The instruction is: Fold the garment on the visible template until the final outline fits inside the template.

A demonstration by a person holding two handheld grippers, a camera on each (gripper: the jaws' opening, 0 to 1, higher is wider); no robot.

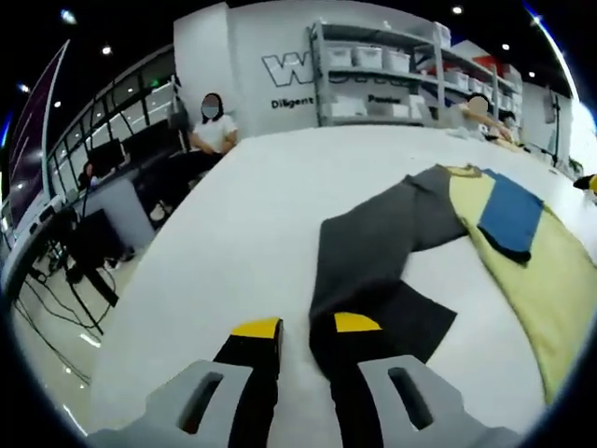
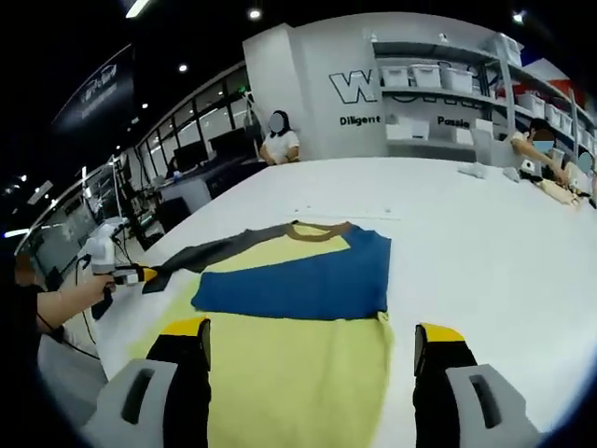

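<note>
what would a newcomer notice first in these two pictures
The garment, pale yellow with a blue band across the chest, lies spread on the white table in the right gripper view. Its long grey sleeve stretches toward the left gripper, whose yellow-tipped fingers sit at the cuff.

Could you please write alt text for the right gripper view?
A yellow shirt with a blue band lies flat on a white table, between the open right gripper. At far left, the left gripper meets its grey sleeve.
</note>
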